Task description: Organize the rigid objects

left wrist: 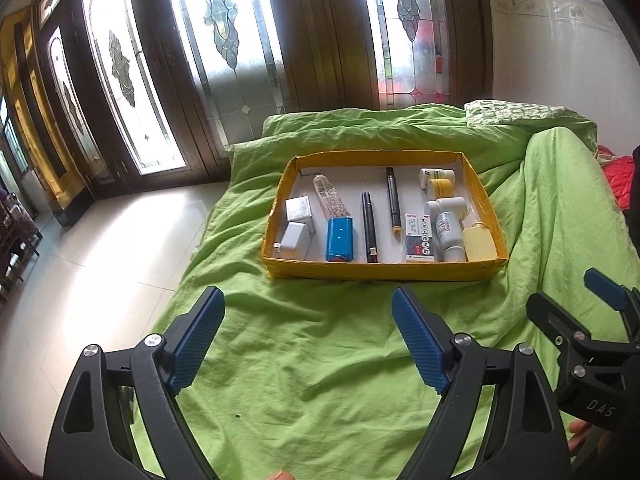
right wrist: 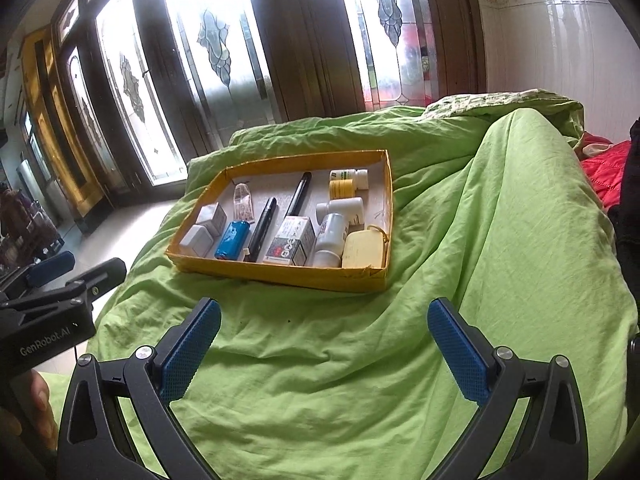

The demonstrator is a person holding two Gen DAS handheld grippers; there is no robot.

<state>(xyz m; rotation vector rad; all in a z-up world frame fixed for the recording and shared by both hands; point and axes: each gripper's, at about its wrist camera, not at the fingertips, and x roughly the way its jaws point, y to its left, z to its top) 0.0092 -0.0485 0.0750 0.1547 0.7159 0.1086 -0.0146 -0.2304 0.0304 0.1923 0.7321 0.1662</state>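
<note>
A shallow yellow box (left wrist: 380,270) (right wrist: 280,276) lies on the green bedcover. Inside lie white adapters (left wrist: 294,236), a blue battery pack (left wrist: 340,238) (right wrist: 232,244), a white tube (left wrist: 330,196), two dark pens (left wrist: 369,226) (left wrist: 393,200), a printed carton (left wrist: 419,242) (right wrist: 292,242), white bottles (left wrist: 448,230) (right wrist: 332,236), a yellow jar (left wrist: 440,187) and a pale yellow case (left wrist: 480,244) (right wrist: 364,250). My left gripper (left wrist: 308,304) is open and empty, in front of the box. My right gripper (right wrist: 324,316) is open and empty, also short of the box.
The green bedcover (left wrist: 320,360) is wrinkled and rises in a hump (right wrist: 520,200) to the right. The tiled floor (left wrist: 100,260) drops off left of the bed. Glass doors (left wrist: 224,60) stand behind. Red cloth (right wrist: 604,176) lies at far right.
</note>
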